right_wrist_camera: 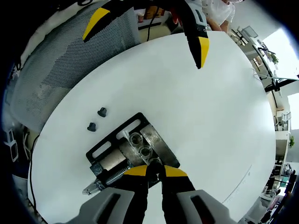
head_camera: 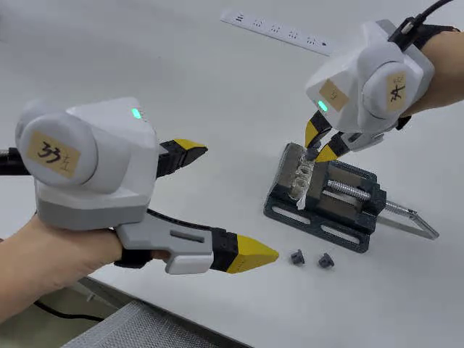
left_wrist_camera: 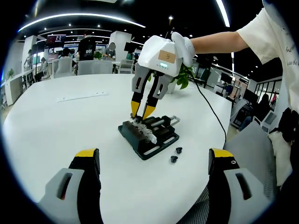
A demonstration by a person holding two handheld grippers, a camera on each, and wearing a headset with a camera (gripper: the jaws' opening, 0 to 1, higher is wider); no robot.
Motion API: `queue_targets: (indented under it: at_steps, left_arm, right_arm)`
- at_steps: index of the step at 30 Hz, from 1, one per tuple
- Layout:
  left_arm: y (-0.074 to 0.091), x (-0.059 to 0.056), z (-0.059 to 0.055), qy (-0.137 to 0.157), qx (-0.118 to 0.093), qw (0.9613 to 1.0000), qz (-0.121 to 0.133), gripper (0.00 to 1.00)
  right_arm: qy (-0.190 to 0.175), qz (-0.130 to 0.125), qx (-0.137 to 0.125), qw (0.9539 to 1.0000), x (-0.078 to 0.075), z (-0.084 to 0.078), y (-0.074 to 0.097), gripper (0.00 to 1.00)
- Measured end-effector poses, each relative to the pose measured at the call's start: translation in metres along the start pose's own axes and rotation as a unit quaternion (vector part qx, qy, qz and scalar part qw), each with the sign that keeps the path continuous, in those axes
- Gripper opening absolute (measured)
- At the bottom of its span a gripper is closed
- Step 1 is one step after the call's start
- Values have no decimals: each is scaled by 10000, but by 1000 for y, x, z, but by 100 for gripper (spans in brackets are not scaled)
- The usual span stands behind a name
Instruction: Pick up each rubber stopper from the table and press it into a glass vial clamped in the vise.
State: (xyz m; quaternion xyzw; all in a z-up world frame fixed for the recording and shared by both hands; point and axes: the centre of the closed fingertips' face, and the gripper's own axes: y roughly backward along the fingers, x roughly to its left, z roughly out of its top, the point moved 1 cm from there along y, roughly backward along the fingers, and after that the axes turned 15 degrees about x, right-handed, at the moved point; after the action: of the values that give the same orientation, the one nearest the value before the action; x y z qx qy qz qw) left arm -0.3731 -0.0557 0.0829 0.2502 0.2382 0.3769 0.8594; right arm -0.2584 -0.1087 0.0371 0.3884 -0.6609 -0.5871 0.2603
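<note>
**A:** Head view first?

**B:** Left gripper (head_camera: pixel 225 199): fingers spread wide, nothing between them. Two loose stoppers (head_camera: pixel 296 257) lie on the table (head_camera: pixel 181 87), just past its lower fingertip. Right gripper (head_camera: pixel 319 154): fingers drawn close, tips pointing down and pinching a small dark stopper (head_camera: pixel 312 154). Directly under those tips stands a row of vials (head_camera: pixel 301 177), clamped in the vise (head_camera: pixel 341 206).

**A:** Left gripper view?

**B:** Its own fingers (left_wrist_camera: pixel 86 161) stand far apart. Straight ahead between them sits the vise (left_wrist_camera: pixel 149 135). The loose stoppers (left_wrist_camera: pixel 176 154) are nearer the right-hand finger. The right gripper (left_wrist_camera: pixel 141 111) comes down from above, tips narrow, at the vials' end of the vise. I cannot make out the stopper here, it is too small.

**A:** Right gripper view?

**B:** Fingers (right_wrist_camera: pixel 175 171) nearly together. The dark stopper (right_wrist_camera: pixel 154 163) sits at the tips, on the mouth of the nearest vial. Two open vials (right_wrist_camera: pixel 140 144) follow just beyond the tips. The loose stoppers (right_wrist_camera: pixel 96 119) are off to the left, well apart from the fingers. The left gripper (right_wrist_camera: pixel 149 33) is far ahead, spread.
</note>
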Motion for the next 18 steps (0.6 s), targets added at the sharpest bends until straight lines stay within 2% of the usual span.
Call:
queue_targets:
  at_steps: [1,3,5,7,11,13,18]
  left_arm:
    - [0,0,0,-5,-1,10000,1,96]
    - [-1,-1,0,5,-1,10000,-9,96]
    - [-1,-2,0,7,-10,10000,-15,96]
    - [-1,-2,0,9,-16,10000,-15,96]
    - [-1,-3,0,19,-30,10000,-37,96]
    - [-1,-2,0,15,-23,10000,-37,96]
    - [-1,-3,0,14,-36,10000,-53,96]
  right_arm:
    - [-190,85,-6,9998,1,-1,0,6]
    - [-342,174,-47,9993,0,-1,0,5]
    - [-679,321,-80,9971,-1,-1,-1,5]
    - [-717,357,-90,9967,-4,-1,-2,5]
    - [-1123,461,-92,9926,-6,-3,-4,5]
    - [-1164,472,-85,9920,-7,-4,-5,4]
    - [-1490,555,-13,9873,-7,-3,-6,4]
